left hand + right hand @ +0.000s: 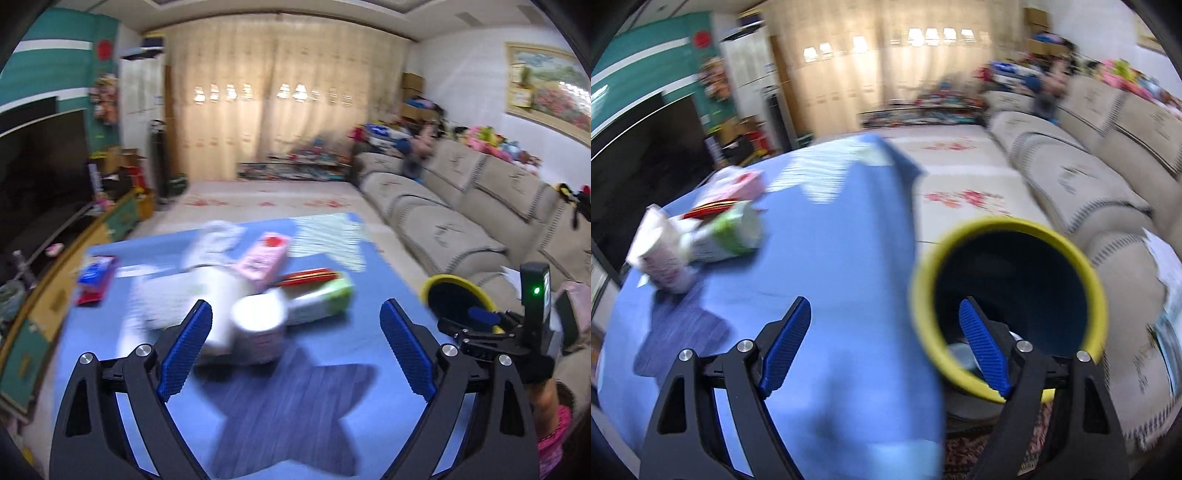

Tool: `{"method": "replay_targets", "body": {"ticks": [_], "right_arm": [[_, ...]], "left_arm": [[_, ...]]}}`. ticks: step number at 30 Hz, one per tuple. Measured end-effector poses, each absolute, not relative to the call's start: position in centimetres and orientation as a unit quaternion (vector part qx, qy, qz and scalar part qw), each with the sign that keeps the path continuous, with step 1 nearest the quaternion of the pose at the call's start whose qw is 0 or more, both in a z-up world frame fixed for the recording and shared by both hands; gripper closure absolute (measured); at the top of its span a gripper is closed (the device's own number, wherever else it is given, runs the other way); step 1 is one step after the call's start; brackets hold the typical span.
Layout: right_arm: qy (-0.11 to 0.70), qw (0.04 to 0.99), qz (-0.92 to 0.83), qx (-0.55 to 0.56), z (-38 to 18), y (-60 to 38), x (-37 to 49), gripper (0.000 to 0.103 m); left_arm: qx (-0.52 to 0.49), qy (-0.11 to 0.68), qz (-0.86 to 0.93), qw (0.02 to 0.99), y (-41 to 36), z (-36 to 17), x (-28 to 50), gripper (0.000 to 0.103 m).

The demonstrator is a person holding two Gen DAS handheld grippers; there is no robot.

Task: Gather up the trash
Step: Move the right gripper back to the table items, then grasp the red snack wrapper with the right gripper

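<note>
Left wrist view shows my left tool [295, 347] spread wide with nothing in it, pointing at the trash pile [255, 291] on the blue worktop [373, 336]. I think it is wide so it can fit around the white cup [258, 328]. My right tool [882, 347] is wide too. One finger [984, 350] sits inside the yellow-rimmed bin [1008, 302], beside the worktop edge. I cannot tell whether it grips the rim.

1 yellow-rimmed bin [1008, 295], 1 white cup [260, 325], 2 cartons [264, 258] on the table.
</note>
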State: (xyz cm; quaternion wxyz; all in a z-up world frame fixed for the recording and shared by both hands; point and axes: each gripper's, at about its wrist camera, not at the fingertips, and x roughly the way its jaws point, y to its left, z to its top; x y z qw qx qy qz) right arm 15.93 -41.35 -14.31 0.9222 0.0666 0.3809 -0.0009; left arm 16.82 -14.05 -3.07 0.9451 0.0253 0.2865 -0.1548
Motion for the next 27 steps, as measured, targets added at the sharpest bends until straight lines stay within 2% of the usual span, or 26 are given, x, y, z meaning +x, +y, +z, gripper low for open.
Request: {"method": "replay_targets", "body": {"ticks": [8,17,19,24,26,27], "right_arm": [[0.369,0.927,0.068,0.003,-12.2,-32.0,21.1,0.025],[0.360,0.922,0.098,-0.108,-12.1,-27.1,26.2,0.026],[0.366,0.918,0.099,-0.115,-12.4,-26.7,27.0,0.034],[0.371,0.913,0.117,-0.126,-13.0,-26.0,28.4,0.041],[0.369,0.912,0.123,-0.133,-12.9,-25.8,28.7,0.049],[0.368,0.911,0.125,-0.137,-12.9,-25.6,28.8,0.058]], "left_arm": [[-0.012,0.290,-0.131,0.948,-7.5,-3.9,16.8,0.012],[-0.036,0.288,-0.117,0.950,-5.7,-4.8,17.1,0.012],[-0.041,0.290,-0.117,0.949,-5.3,-5.0,17.3,0.012],[-0.046,0.293,-0.119,0.947,-5.1,-5.5,17.8,0.012],[-0.047,0.294,-0.122,0.947,-5.2,-5.6,17.8,0.012],[-0.047,0.296,-0.123,0.946,-5.3,-5.7,17.9,0.012]]}}
